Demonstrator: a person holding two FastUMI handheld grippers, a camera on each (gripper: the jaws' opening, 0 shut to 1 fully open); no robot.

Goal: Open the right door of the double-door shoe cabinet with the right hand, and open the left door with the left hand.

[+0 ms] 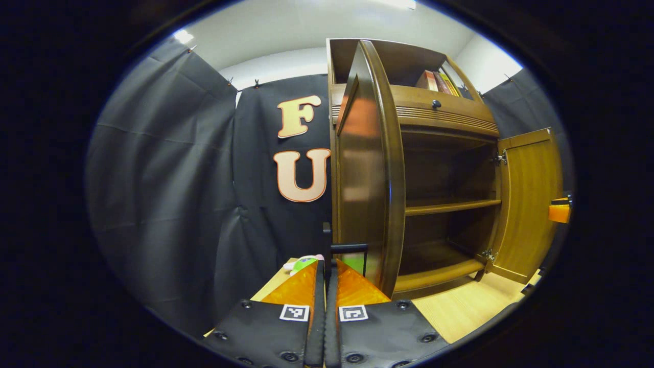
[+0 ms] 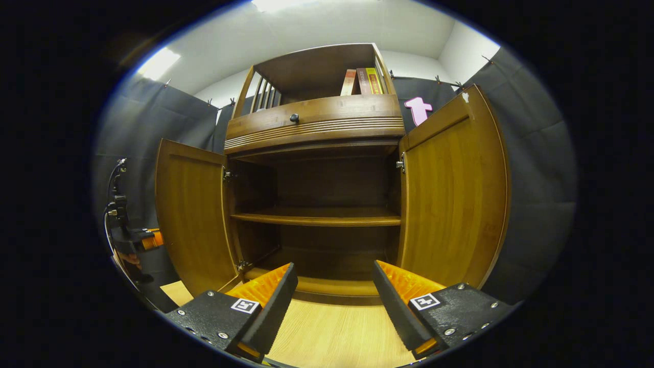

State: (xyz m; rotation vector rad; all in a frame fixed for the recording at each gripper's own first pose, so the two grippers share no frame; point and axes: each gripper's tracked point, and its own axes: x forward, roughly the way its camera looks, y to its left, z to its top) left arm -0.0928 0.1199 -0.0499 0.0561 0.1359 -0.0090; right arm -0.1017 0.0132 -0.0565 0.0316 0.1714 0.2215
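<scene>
Standing wide open, the shoe cabinet (image 2: 314, 153) shows bare shelves; its left door (image 2: 191, 214) and right door (image 2: 454, 199) swing out each side. Before it, the right gripper (image 2: 332, 291) gapes, empty. By the left door's handle (image 1: 349, 249), the left gripper (image 1: 325, 291) is pinched closed, maybe from pulling.

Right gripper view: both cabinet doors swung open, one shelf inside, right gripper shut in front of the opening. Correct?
Not quite. The right gripper is open, its fingers spread wide apart in the right gripper view. The rest holds: the left door and right door both stand open, and one shelf crosses the cabinet interior.
</scene>
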